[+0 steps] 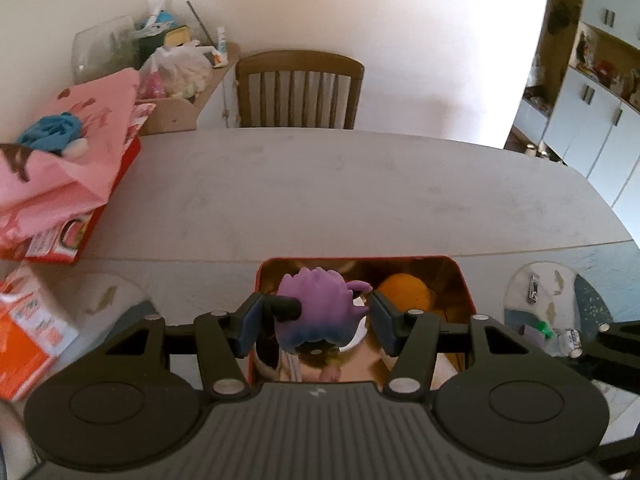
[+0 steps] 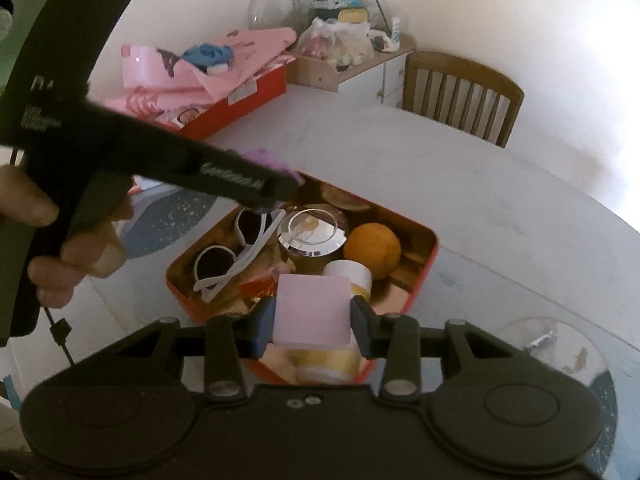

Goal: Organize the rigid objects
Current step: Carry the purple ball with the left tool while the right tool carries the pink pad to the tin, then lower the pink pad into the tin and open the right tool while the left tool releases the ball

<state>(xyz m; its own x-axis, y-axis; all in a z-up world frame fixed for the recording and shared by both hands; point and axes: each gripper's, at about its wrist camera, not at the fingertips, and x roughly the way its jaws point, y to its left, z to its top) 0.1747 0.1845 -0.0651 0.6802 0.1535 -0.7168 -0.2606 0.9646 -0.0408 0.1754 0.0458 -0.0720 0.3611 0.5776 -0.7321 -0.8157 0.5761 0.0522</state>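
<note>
A red tin box (image 1: pixel 466 284) (image 2: pixel 430 256) sits on the table and holds an orange (image 1: pixel 406 290) (image 2: pixel 372 250), a shiny round jar (image 2: pixel 312 238), white-framed sunglasses (image 2: pixel 240 248) and a white-and-yellow pot (image 2: pixel 350 274). My left gripper (image 1: pixel 316 314) is shut on a purple and blue toy figure (image 1: pixel 320 300), held above the box. My right gripper (image 2: pixel 313 316) is shut on a pale pink block (image 2: pixel 312 310), over the near part of the box. In the right wrist view the left gripper's body (image 2: pixel 224 176) crosses the frame with a hand (image 2: pixel 80 256) on it.
A red box under pink cloth (image 1: pixel 68 168) (image 2: pixel 224 76) lies at the table's left. A wooden chair (image 1: pixel 298 92) (image 2: pixel 460 92) stands at the far side. An orange carton (image 1: pixel 28 336) is near left; a clear round dish (image 1: pixel 540 292) (image 2: pixel 560 344) with small items is near right.
</note>
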